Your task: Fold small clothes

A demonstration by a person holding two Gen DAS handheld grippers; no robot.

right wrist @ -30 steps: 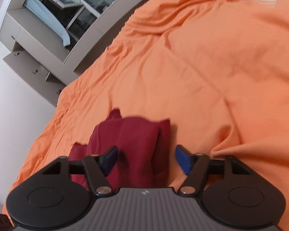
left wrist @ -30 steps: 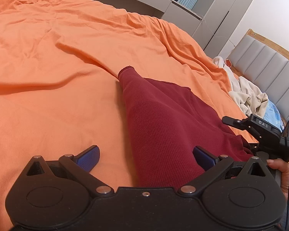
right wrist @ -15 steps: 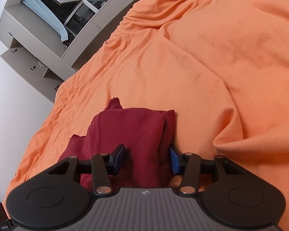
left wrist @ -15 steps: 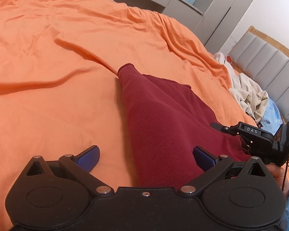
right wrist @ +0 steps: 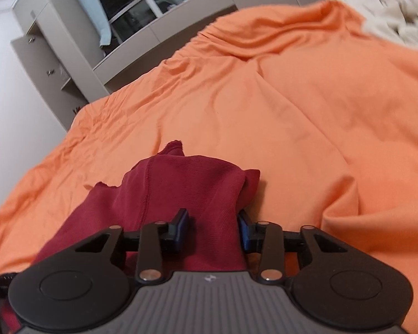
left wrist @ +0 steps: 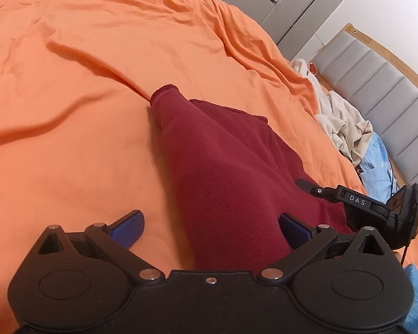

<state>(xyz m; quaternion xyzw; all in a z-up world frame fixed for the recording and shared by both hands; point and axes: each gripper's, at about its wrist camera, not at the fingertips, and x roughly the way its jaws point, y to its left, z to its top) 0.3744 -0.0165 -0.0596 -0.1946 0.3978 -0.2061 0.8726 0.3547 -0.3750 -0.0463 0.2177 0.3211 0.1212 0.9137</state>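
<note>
The dark red garment point(left wrist: 223, 172) lies mid-bed on the orange sheet point(left wrist: 69, 83). The right gripper point(right wrist: 213, 226) is closing on a raised fold — the pads look pressed against it, ready to lift. The left gripper point(left wrist: 209, 225) stands wide open astride the near end, gripping nothing.

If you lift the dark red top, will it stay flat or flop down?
Probably flop: the red top already lies in soft folds on the orange sheet. Its ribbed knit likely grips well between the closing right gripper.

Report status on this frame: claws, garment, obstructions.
Left claw open, straddling the dark red garment. Right claw closing on its bunched edge. Garment lies on orange bedspread. Nothing in the way.
</note>
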